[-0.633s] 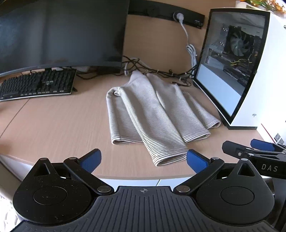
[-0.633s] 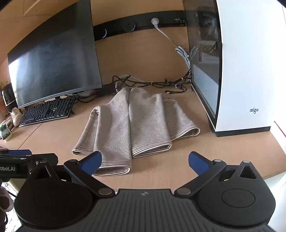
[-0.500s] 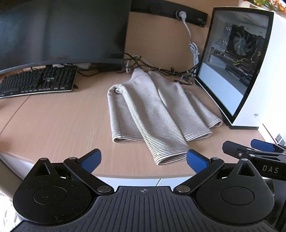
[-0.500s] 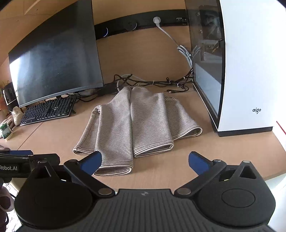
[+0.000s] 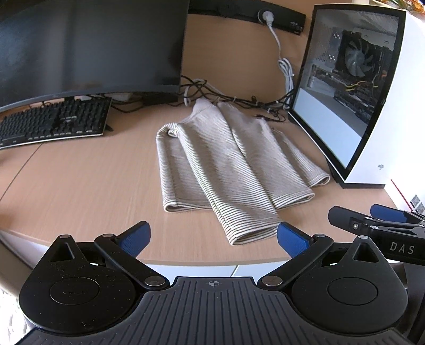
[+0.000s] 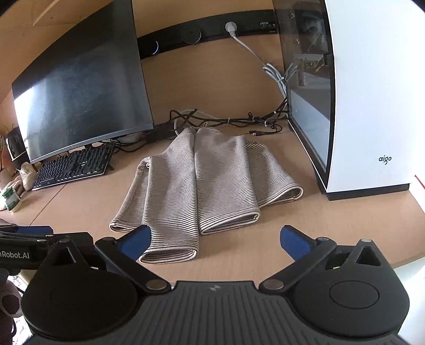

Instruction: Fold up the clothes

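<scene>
Garment: striped knit sweater (image 5: 233,164) (image 6: 202,180), beige with thin dark lines, lies flat on the wooden desk (image 5: 79,180) (image 6: 239,254), already folded lengthwise into overlapping panels.
Garment position: between the curved monitor (image 5: 87,45) (image 6: 79,100) and the white computer case (image 5: 372,87) (image 6: 372,93), its collar end toward the back wall by the tangle of cables (image 5: 228,98) (image 6: 225,120), its hems toward the front edge of the desk.
Nearest fold: one long panel reaches closest to the desk edge; in the left wrist view its hem lies just ahead of the blue pads.
Left gripper (image 5: 212,236): held low at the front edge of the desk, tongs spread wide apart, nothing between the blue pads (image 5: 134,236); it also shows at the left edge of the right wrist view (image 6: 39,238), where its opening cannot be judged.
Right gripper (image 6: 215,240): also at the front edge, tongs wide apart and empty; its left pad (image 6: 135,242) sits in front of the nearest hem in the picture, though whether it touches cannot be told. Its tips show at the right of the left wrist view (image 5: 372,223).
Gripper spacing: side by side, near each other, both pointing at the sweater.
Keyboard (image 5: 53,122) (image 6: 71,165): black, under the monitor on the left, well apart from the sweater.
Back wall: black power strip with a white plug (image 5: 267,16) (image 6: 231,26) and a white cord hanging down beside the case.
</scene>
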`<state>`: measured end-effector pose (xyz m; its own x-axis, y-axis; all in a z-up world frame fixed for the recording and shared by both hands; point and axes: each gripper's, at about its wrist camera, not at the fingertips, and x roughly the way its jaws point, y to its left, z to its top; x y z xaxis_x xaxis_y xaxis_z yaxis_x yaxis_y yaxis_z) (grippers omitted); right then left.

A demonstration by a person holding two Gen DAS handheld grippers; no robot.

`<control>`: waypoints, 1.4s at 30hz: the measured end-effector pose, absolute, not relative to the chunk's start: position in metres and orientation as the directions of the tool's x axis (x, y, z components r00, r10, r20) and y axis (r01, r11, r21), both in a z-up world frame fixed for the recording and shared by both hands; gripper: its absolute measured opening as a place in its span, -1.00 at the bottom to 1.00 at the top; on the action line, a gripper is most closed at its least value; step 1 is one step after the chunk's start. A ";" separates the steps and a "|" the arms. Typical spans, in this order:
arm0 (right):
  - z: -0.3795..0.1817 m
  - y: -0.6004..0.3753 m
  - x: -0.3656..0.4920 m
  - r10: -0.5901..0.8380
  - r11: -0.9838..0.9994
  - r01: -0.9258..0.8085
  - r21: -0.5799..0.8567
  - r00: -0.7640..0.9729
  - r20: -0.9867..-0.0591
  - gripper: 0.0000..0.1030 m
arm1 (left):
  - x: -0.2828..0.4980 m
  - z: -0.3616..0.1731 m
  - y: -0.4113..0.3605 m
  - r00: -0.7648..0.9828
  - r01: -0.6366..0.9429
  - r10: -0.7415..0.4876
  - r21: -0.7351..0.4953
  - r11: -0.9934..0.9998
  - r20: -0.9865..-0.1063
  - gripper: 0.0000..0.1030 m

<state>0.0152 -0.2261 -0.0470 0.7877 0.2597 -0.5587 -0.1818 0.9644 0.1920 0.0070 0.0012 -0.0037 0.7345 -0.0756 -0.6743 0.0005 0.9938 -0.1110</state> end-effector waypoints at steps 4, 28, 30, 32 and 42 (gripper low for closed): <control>-0.049 -0.226 0.015 0.270 0.962 -0.192 0.194 0.784 -0.559 1.00 | 0.007 -0.003 0.002 0.734 -0.005 -0.071 -0.110 0.994 -0.676 1.00; -0.050 -0.221 0.006 0.281 0.959 -0.206 0.196 0.782 -0.557 1.00 | -0.004 0.002 0.002 0.741 -0.012 -0.059 -0.101 0.995 -0.668 1.00; -0.049 -0.221 0.006 0.281 0.959 -0.207 0.193 0.782 -0.557 1.00 | -0.005 0.002 0.002 0.744 -0.010 -0.060 -0.100 0.995 -0.666 1.00; -0.049 -0.220 0.006 0.280 0.959 -0.208 0.191 0.781 -0.558 1.00 | -0.005 0.002 0.001 0.743 -0.008 -0.060 -0.099 0.995 -0.667 1.00; -0.046 -0.218 0.006 0.277 0.961 -0.212 0.180 0.780 -0.561 1.00 | -0.005 0.001 0.004 0.741 -0.014 -0.059 -0.104 0.994 -0.669 1.00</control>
